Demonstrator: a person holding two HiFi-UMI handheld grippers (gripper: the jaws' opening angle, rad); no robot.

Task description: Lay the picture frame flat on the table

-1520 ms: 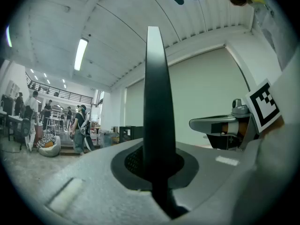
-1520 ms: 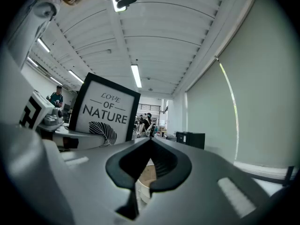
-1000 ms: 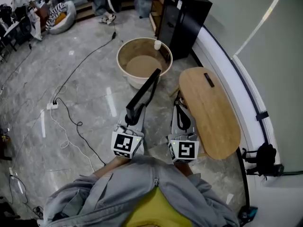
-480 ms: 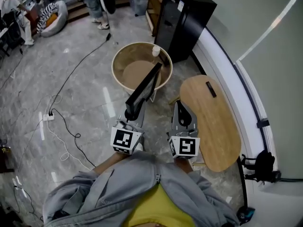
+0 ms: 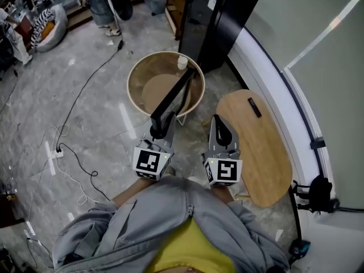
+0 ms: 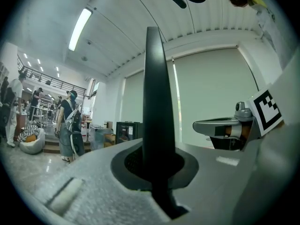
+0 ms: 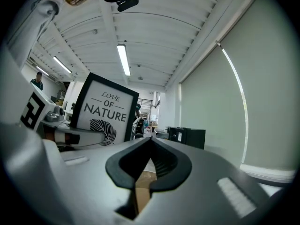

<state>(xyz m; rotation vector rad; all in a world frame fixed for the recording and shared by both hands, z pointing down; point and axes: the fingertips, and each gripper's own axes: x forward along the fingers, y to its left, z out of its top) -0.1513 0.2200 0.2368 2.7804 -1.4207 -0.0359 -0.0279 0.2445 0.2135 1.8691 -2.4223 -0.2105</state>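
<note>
Holding the picture frame (image 5: pixel 174 98) aloft, pinched in our left claw (image 5: pixel 160 133), right claw (image 5: pixel 217 123) pressed together and empty, we have yet to lay it on the counter (image 5: pixel 259 147).

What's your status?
Left gripper shut on picture frame, held on edge, off the table. Right gripper shut, empty. Small dark object on table's far end.

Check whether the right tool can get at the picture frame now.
Probably yes: right tool, shut and empty, sits beside the picture frame held by the left tool, nothing between them.
</note>
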